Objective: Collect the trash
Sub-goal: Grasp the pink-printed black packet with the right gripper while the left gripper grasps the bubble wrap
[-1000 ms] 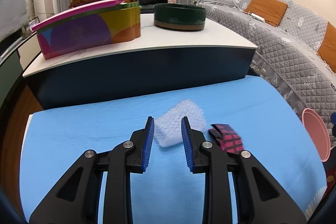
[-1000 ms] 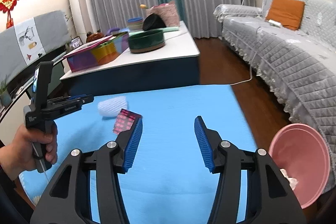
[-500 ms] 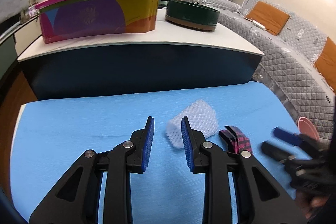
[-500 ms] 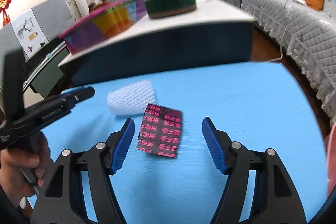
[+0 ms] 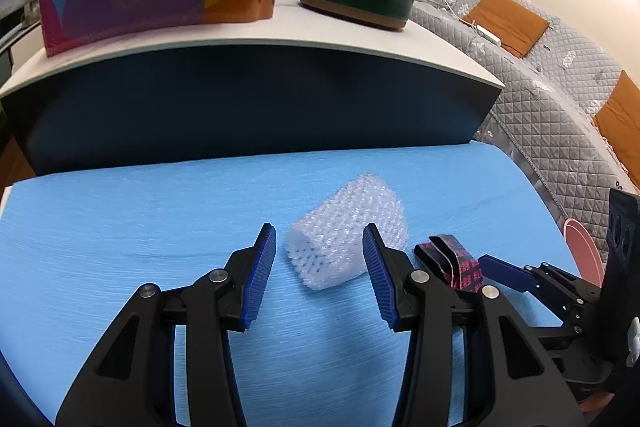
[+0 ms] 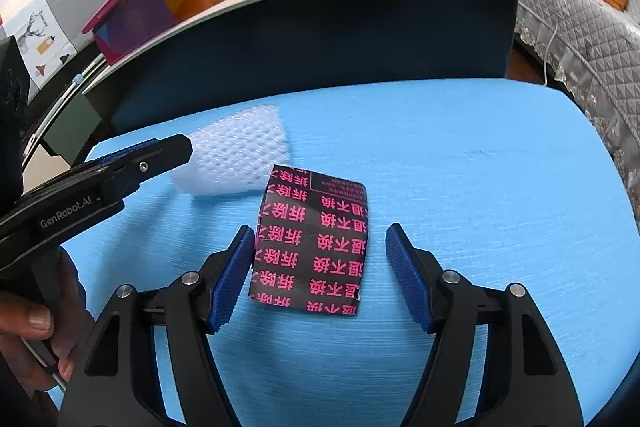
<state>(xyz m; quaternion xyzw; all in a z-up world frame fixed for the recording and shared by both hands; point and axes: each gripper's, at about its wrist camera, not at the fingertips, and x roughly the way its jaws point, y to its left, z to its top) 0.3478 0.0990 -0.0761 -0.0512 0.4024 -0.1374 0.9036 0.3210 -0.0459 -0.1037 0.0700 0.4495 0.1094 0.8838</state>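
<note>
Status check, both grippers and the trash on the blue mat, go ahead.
Left hand-held gripper open, jaws just widened around the white foam sleeve. Right hand-held gripper open, straddling the black-and-pink wrapper. Nothing gripped yet. Nothing in the way.

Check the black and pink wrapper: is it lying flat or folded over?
Folded over. The left wrist view shows the wrapper as doubled layers with a loop at its end; it lies on the blue mat, not gripped.

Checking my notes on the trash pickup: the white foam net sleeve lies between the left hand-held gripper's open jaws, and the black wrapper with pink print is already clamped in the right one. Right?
Not quite. The right wrist view shows the black wrapper lying flat on the blue mat between the right hand-held gripper's open jaws, not clamped. The white foam net sleeve does lie between the left hand-held gripper's open jaws.
</note>
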